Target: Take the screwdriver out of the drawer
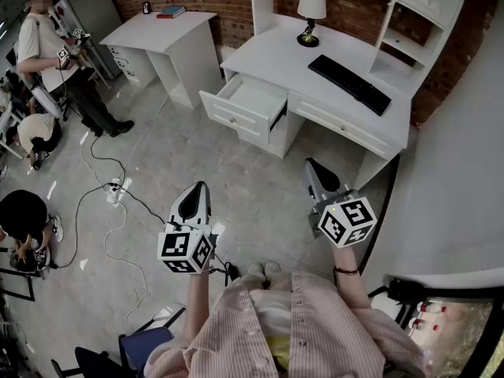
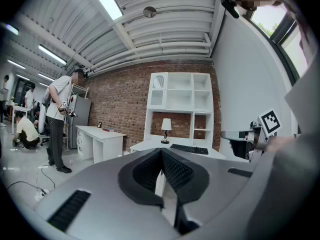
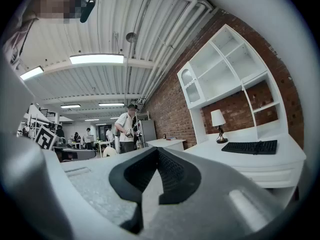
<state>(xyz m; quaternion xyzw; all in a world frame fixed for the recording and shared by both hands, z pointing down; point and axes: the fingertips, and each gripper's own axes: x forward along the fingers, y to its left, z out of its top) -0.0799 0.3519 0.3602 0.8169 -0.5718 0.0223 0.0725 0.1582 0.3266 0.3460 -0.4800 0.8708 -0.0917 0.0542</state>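
The white desk (image 1: 315, 69) stands ahead with its left drawer (image 1: 246, 105) pulled open. What shows of the drawer's inside is bare white, and I see no screwdriver in any view. My left gripper (image 1: 196, 189) hangs over the floor, well short of the drawer, its jaws shut with nothing in them (image 2: 161, 154). My right gripper (image 1: 313, 166) is held level nearer the desk's front, to the right of the drawer, and is also shut and empty (image 3: 157, 151). A black keyboard (image 1: 349, 83) and a lamp (image 1: 311, 14) sit on the desk top.
A second white desk (image 1: 161, 34) stands at the back left. Cables and a power strip (image 1: 116, 191) lie on the floor to the left. People stand and crouch along the left edge (image 1: 47, 61). A white wall (image 1: 457, 179) rises on the right, and shelves (image 1: 409, 30) stand above the desk.
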